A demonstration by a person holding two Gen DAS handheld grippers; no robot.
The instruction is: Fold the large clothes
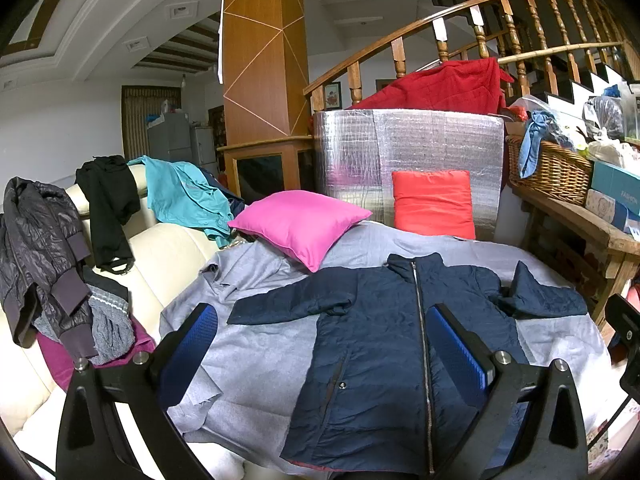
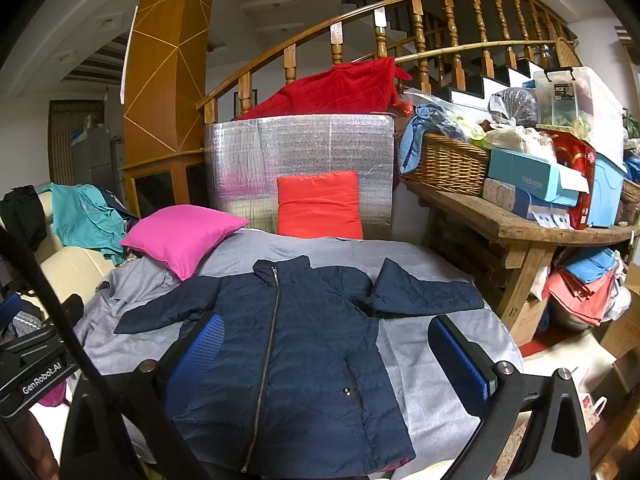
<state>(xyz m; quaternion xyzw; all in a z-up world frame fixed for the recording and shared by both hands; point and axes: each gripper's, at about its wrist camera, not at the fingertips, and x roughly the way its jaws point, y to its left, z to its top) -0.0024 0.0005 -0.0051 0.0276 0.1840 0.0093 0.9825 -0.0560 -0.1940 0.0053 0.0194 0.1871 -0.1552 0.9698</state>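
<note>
A navy quilted jacket (image 1: 384,344) lies flat and zipped, front up, on a grey sheet (image 1: 256,352). Both sleeves are spread out to the sides. It also shows in the right wrist view (image 2: 296,356) on the grey sheet (image 2: 424,364). My left gripper (image 1: 322,344) is open and empty, held above the jacket's lower left half. My right gripper (image 2: 326,354) is open and empty, held above the jacket's lower right half. The left gripper's body shows at the left edge of the right wrist view (image 2: 36,360).
A pink cushion (image 1: 300,228) and a red cushion (image 1: 434,204) lie at the far edge of the sheet. Several garments (image 1: 52,264) hang over a cream sofa (image 1: 168,256) on the left. A wooden bench (image 2: 520,224) with a wicker basket (image 2: 444,164) and boxes stands at right.
</note>
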